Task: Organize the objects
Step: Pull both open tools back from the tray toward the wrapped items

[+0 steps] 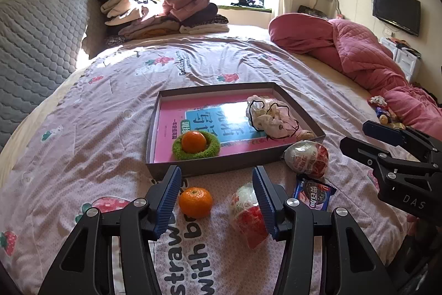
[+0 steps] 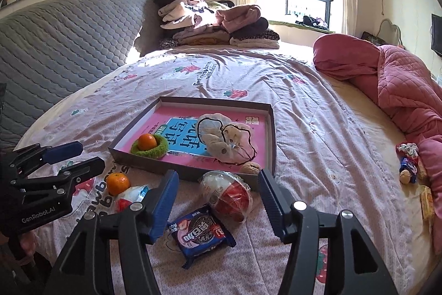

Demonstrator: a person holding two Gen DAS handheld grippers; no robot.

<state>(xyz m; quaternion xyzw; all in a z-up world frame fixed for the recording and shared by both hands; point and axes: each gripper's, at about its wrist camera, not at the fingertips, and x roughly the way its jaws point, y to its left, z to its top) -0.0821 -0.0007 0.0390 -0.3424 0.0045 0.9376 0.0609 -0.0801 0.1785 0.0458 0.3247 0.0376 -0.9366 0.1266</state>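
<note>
On the bed, near the tray (image 1: pixel 234 166), lie a loose orange (image 1: pixel 195 201), two foil eggs and a biscuit packet (image 2: pixel 201 232). Left claw (image 1: pixel 216 202) and right claw (image 2: pixel 216 205) hang released, grasping nothing. Orange: firm, light, apt to roll; grip across its middle.

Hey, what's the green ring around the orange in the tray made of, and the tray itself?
Green ring: looks like knitted yarn or fuzzy fabric, matte, with a nubbly looped surface. Tray: probably cardboard, with thin straight grey-brown walls and folded corners; its glossy pink printed floor reflects light.
</note>
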